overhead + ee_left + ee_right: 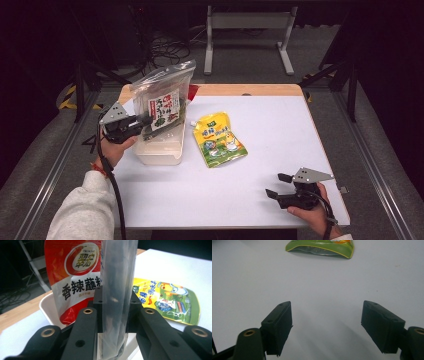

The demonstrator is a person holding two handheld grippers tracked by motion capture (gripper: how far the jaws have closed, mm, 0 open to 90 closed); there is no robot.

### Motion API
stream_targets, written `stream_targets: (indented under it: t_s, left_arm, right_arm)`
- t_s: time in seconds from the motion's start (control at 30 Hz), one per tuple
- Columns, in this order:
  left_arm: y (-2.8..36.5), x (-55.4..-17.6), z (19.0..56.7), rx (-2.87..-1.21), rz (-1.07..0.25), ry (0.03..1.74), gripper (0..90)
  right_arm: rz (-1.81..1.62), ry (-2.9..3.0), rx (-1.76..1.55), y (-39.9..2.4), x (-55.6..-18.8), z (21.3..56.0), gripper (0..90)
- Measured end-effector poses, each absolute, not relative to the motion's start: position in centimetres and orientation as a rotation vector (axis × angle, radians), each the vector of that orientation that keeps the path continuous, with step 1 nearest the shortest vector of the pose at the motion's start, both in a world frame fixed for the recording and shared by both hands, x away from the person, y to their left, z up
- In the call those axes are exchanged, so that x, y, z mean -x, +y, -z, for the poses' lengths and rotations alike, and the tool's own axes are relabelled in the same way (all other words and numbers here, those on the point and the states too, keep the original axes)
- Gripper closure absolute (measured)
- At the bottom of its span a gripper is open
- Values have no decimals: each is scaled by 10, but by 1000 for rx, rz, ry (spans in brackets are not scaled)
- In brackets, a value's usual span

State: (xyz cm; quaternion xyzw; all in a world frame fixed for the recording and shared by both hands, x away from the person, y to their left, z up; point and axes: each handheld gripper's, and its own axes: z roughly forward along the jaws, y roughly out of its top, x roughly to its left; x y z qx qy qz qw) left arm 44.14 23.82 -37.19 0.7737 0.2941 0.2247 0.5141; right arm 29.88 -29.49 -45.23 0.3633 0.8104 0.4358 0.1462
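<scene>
A clear packet of dark green contents with a printed label is gripped by the left gripper, whose jaws are clamped on the packet's lower edge; in the left gripper view the transparent film is seen pinched upright between the two black pads. The packet is held standing in the white bin, which sits at about ten o'clock from the table's centre on the white table. A red pouch is already standing in the bin, just behind the clear packet at about eleven o'clock in the left gripper view. Whether the clear packet's bottom edge has reached the bin floor cannot be told, since it is hidden by the jaws.

A yellow-green spouted pouch is left lying flat on the table, just beside the bin at its three o'clock side. The right gripper is parked low at about five o'clock on the table, jaws spread wide with nothing between them; the pouch's bottom edge is seen well ahead at twelve o'clock.

The packing is judged roughly two-thirds done: one pouch is binned, the clear packet is being set in and not yet let go, and the yellow-green pouch is untouched.
</scene>
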Motion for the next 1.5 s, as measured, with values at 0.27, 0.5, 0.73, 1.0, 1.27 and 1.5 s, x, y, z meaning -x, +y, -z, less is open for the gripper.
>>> stream_targets:
  t_s: [0.27, 0.5, 0.73, 1.0, 1.27, 1.5]
  left_arm:
    - [237, -441, 377, -1855, -534, 698, 771]
    - [240, -447, 379, -1830, -518, 701, 771]
    - [245, -456, 380, -1837, -504, 678, 768]
    - [245, -458, 382, -1838, -539, 658, 769]
    - [255, -462, 394, -1799, -505, 677, 766]
    - [268, -457, 413, -1792, -459, 699, 766]
  right_arm:
    - [-1251, 2341, -1045, -294, -299, 453, 253]
    - [-1253, 2347, -1038, -292, -299, 453, 253]
    - [-1253, 2352, -1028, -291, -299, 453, 253]
    - [-1247, 2369, -1020, -290, -299, 455, 253]
    - [-1246, 2391, -1008, -285, -302, 456, 253]
    - [-1247, 2390, -998, -284, -301, 455, 255]
